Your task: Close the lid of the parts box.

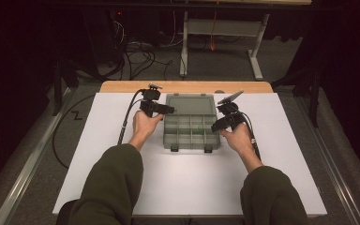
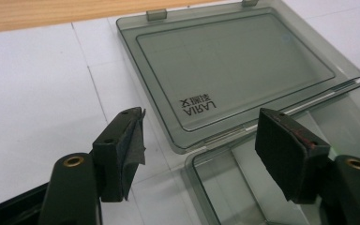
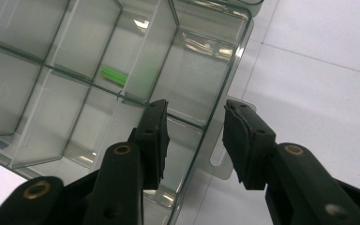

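Observation:
A clear grey compartment box (image 1: 191,146) lies in the middle of the white table, its lid (image 1: 190,104) folded flat behind it. My left gripper (image 1: 168,110) is at the box's back left corner. Seen from the left gripper view, the left gripper (image 2: 201,136) is open over the hinge corner where the lid (image 2: 234,65) joins the box, touching nothing. My right gripper (image 1: 214,126) is at the box's right side. There the right gripper (image 3: 194,129) is open astride the side wall (image 3: 205,140), one jaw over a compartment, the other over the side tab. A small green piece (image 3: 114,76) lies in one compartment.
A bare wooden strip (image 1: 183,86) runs along the table's far edge behind the lid. White table top (image 1: 192,183) spreads in front of the box, with my forearms coming in from the near edge. Cables and a metal stand (image 1: 255,61) are on the floor beyond.

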{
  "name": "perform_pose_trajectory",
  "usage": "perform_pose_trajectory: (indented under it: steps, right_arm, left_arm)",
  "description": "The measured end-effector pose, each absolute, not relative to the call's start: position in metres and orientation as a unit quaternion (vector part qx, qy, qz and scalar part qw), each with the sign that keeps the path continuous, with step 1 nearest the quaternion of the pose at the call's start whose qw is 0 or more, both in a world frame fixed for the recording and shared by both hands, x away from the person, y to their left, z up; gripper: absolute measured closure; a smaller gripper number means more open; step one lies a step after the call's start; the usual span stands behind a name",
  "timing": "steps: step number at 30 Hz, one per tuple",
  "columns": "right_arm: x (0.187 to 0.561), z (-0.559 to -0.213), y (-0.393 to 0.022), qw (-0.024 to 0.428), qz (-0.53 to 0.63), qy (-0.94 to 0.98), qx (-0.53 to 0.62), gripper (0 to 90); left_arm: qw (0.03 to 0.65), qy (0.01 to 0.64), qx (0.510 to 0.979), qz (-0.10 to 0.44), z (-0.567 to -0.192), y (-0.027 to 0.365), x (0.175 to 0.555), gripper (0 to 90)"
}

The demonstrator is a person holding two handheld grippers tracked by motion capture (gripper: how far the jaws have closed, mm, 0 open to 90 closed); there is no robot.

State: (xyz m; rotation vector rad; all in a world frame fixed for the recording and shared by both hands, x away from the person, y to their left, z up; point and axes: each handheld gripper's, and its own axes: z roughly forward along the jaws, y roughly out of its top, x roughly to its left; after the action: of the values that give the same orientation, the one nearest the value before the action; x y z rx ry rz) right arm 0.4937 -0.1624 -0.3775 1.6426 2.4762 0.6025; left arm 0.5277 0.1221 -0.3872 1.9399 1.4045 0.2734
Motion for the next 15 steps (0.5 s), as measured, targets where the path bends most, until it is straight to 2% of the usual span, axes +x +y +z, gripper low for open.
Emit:
perform_pose_trajectory:
  steps: [15]
  right_arm:
    - [0.494, -0.377, -0.162, 0.053, 0.195, 0.817, 0.54, 62.1]
  left_arm:
    - [0.324, 0.56, 0.759, 0.07, -0.393, 0.115, 0.551, 32.9]
